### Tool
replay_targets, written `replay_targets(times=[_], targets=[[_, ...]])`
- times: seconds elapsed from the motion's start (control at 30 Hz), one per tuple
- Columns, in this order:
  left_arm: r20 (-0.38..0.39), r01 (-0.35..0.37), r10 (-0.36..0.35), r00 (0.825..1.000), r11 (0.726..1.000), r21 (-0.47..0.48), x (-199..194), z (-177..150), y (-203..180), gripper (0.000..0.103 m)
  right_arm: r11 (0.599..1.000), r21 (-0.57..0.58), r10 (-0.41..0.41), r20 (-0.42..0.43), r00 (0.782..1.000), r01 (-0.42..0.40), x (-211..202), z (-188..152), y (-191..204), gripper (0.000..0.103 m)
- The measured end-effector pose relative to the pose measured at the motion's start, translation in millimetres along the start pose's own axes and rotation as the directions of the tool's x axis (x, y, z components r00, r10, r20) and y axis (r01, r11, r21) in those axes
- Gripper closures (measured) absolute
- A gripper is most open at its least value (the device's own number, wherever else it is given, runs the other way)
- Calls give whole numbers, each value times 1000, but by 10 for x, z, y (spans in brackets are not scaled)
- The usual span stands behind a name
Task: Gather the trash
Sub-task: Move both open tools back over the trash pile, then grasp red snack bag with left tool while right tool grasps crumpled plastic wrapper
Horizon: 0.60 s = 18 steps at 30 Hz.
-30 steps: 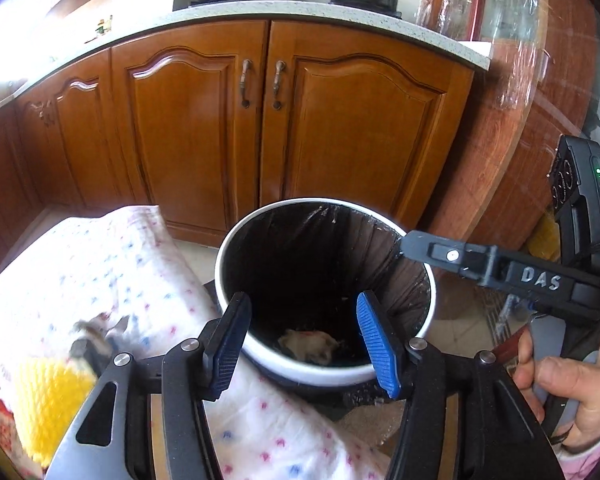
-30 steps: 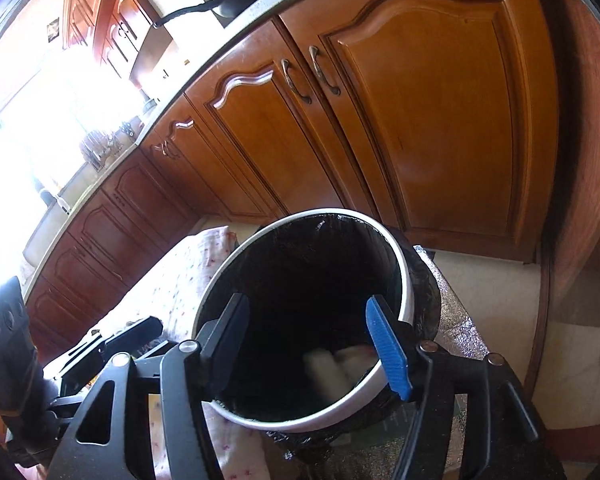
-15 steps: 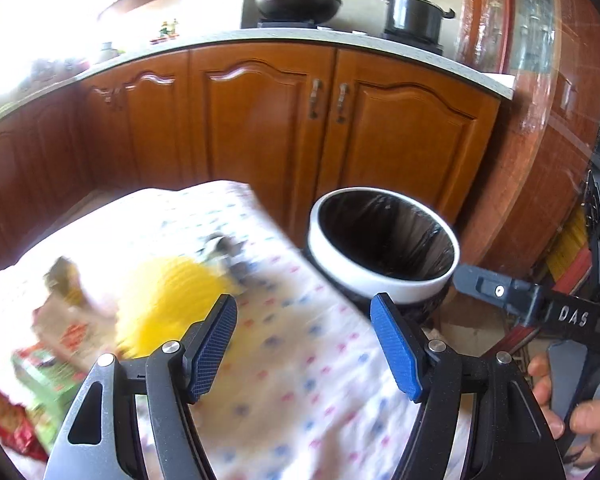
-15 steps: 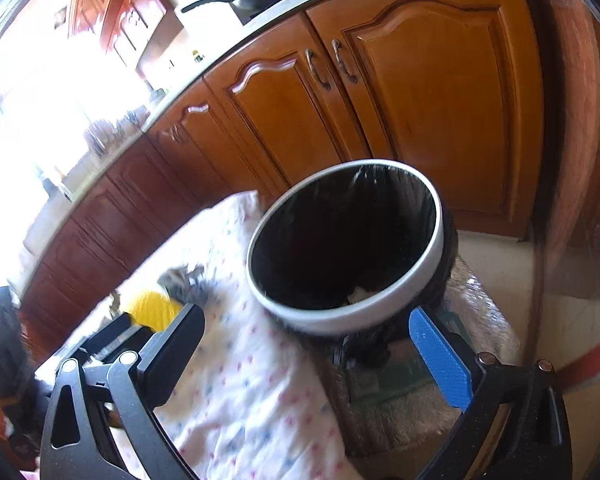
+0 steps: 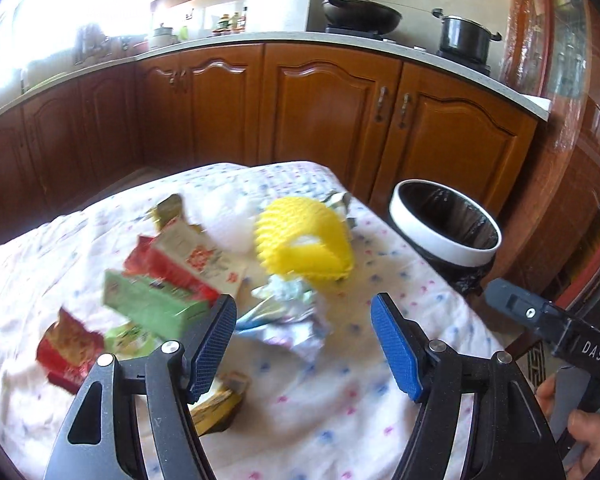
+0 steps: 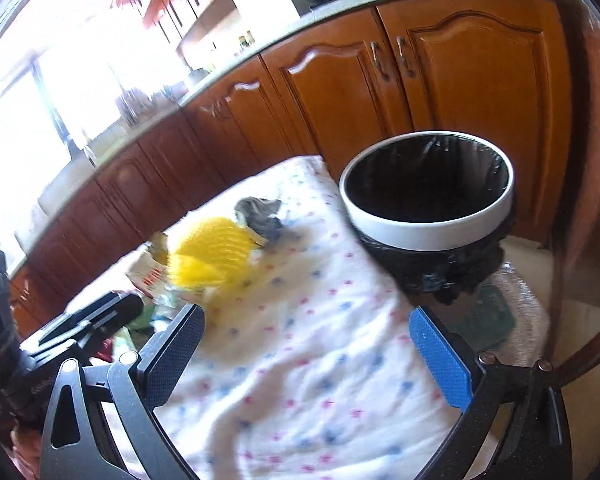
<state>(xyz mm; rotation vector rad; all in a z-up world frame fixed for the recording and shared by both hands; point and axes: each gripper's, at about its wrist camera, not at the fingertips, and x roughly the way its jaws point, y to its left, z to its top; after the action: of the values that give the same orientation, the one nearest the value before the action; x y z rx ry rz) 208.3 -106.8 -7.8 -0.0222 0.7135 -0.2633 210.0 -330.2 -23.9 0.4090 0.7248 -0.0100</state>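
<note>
Trash is scattered over the bench's spotted cloth (image 5: pixel 340 400): a yellow foam net (image 5: pixel 304 240) toward the far side, crumpled paper (image 5: pixel 288 312) just near of it, a green box (image 5: pixel 152 308) and red wrappers (image 5: pixel 66 354) to the left. A white-rimmed bin (image 5: pixel 446 236) lined with a black bag is seen beside the bench's far right corner. The left gripper (image 5: pixel 302 346) is held over the crumpled paper, its jaws apart and empty. The right gripper (image 6: pixel 306 354) is held over bare cloth, jaws spread wide, nothing between them.
</note>
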Motion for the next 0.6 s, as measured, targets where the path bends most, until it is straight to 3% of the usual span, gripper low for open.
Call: replay_targets(times=[0.1, 0.3, 0.5, 0.6], targets=[[0, -27, 27, 1000, 999, -29, -122, -46, 176, 34, 999, -33, 13, 19, 1000, -13, -2, -44, 149, 0], [2, -92, 93, 996, 992, -87, -414, -180, 475, 34, 990, -126, 58, -65, 996, -66, 109, -141, 495, 0], [10, -161, 164, 986, 978, -133, -692, -277, 769, 34, 975, -148, 156, -85, 984, -167, 209, -213, 752, 0], [3, -200, 203, 979, 966, -166, -767, -297, 923, 34, 973, -158, 155, -106, 982, -170, 325, -229, 849, 1]])
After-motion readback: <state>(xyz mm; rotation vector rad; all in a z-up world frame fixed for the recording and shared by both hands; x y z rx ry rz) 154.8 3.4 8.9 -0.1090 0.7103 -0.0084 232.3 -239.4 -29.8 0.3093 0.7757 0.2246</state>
